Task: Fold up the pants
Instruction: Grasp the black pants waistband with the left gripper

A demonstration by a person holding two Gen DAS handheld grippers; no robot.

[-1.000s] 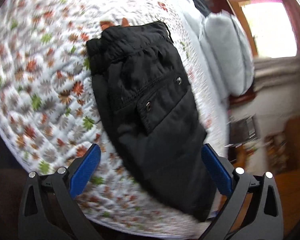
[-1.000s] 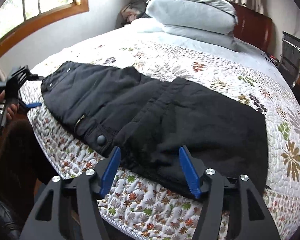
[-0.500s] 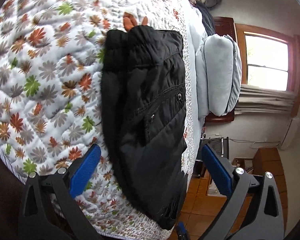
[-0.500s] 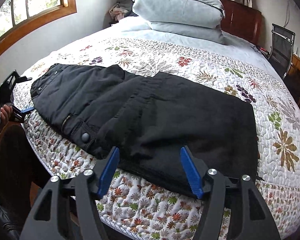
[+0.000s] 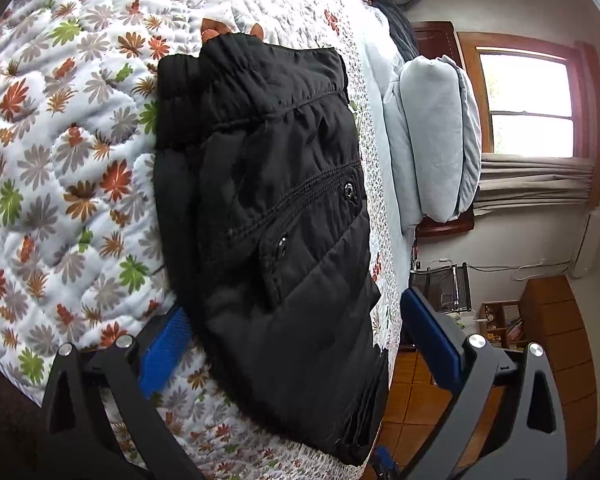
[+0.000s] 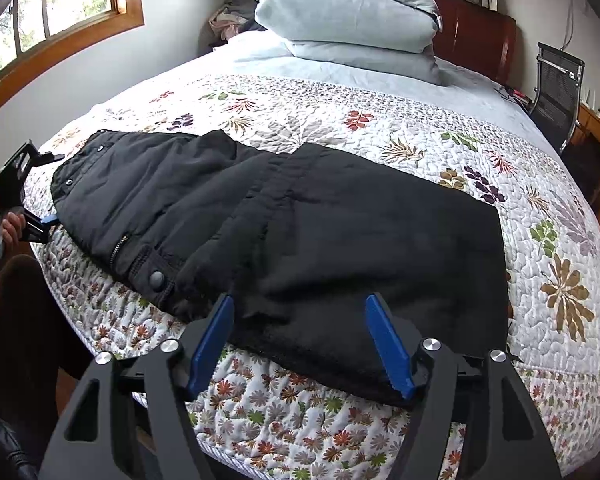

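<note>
Black padded fabric pants [image 6: 284, 232] lie across the centre of the frame on the floral quilted bedspread [image 6: 380, 128]. Left gripper [image 5: 296, 344] and right gripper [image 6: 300, 340] both gape, holding nothing. The garment looks soft, bulky and limp; best pinched at its hem edges.

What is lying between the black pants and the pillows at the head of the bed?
In the right wrist view, only the floral quilt and a pale blue sheet lie between the black pants and the pillows.
</note>
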